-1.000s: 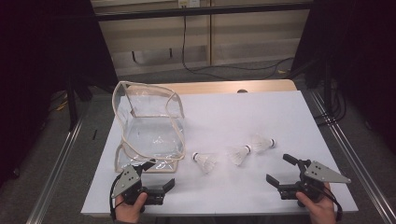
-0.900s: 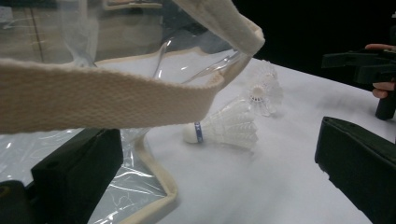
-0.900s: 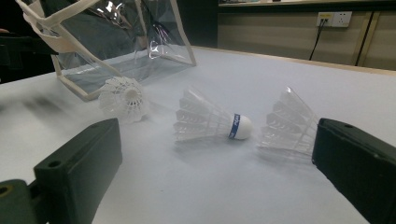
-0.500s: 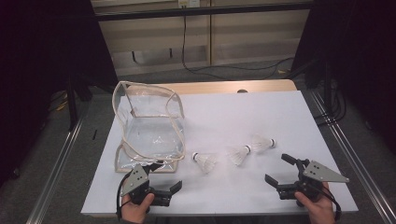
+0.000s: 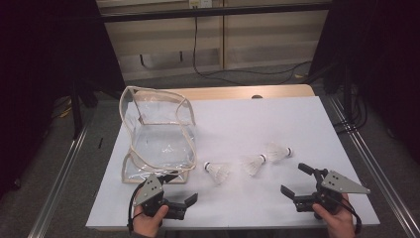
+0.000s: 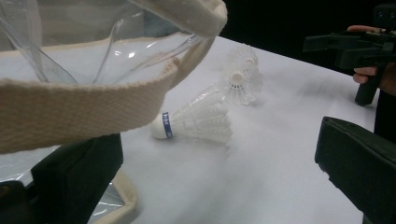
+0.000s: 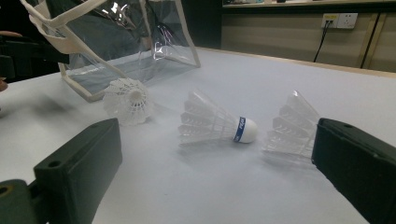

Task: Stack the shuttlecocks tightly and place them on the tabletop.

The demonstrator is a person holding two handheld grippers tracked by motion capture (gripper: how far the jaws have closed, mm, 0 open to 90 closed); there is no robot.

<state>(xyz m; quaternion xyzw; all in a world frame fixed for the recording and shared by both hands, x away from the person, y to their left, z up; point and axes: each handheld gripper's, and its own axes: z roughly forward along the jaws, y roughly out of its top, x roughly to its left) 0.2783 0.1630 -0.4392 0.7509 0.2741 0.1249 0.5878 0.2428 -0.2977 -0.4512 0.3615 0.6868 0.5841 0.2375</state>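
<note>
Three white shuttlecocks lie in a row on the white table (image 5: 257,124): the left one (image 5: 216,171), the middle one (image 5: 252,164) and the right one (image 5: 278,151). A clear plastic bag (image 5: 157,133) with cream trim stands open at the left. My left gripper (image 5: 179,187) is open at the bag's front corner, and in the left gripper view the bag's cream strap (image 6: 84,109) crosses over its left jaw, with the nearest shuttlecock (image 6: 196,122) ahead. My right gripper (image 5: 294,179) is open just short of the row. In the right gripper view the blue-banded shuttlecock (image 7: 217,123) lies between its jaws.
The table's front edge runs just under both hands. A wooden strip (image 5: 247,92) borders the far side, and metal rails (image 5: 369,163) run along both flanks. Open table surface lies behind the shuttlecocks.
My left gripper has shifted a little to the right along the front edge, toward the bag's corner and the nearest shuttlecock. The right gripper has barely moved.
</note>
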